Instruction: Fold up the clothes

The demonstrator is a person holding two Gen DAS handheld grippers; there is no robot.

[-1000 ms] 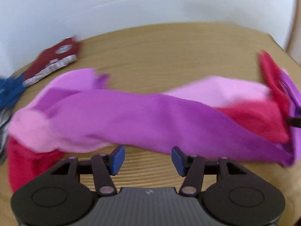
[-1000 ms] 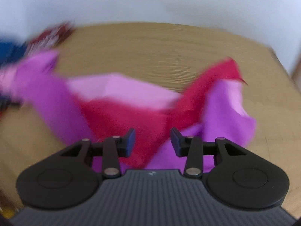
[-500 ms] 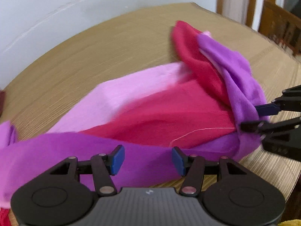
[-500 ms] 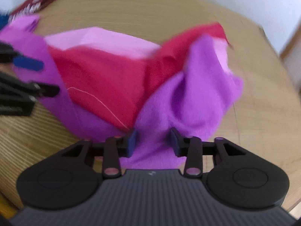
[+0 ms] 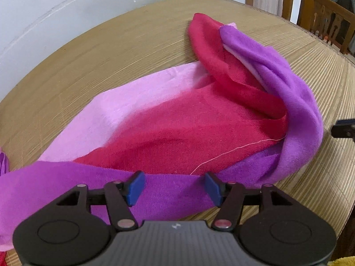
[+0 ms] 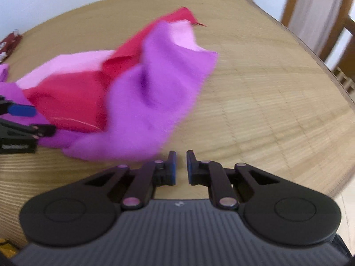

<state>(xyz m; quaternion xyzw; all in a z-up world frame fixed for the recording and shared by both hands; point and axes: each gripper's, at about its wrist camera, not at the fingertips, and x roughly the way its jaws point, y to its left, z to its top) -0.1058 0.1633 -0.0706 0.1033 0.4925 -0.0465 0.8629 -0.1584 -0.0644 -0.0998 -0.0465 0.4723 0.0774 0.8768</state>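
Desk (image 5: pixel 111 51): round, wood grain, carries everything. Garment (image 5: pixel 199 119) is a purple/red/pink fleece piece, crumpled, lying flat-ish on the desk. In the left wrist view its long axis runs from the near left edge up to the far right, with a purple band along the near edge and a bunched ridge on the right.

Left gripper (image 5: pixel 175 187): fingers apart, jaws have just been opening a little further. The purple band lies between the blue pads and under them, but the pads don't press it, so nothing is gripped. The cloth is directly ahead of it.

Right gripper (image 6: pixel 181 166): jaws have just been closing, now nearly together with a thin gap and bare desk between them. Garment (image 6: pixel 142 102) lies up and left of its fingers, its purple edge just beside the left tip. Frame is blurred, so I can't tell whether they touch.

Judgement: left hand is the nearer one for the next grab, since it only needs to close. The right would have to shift left and reopen.
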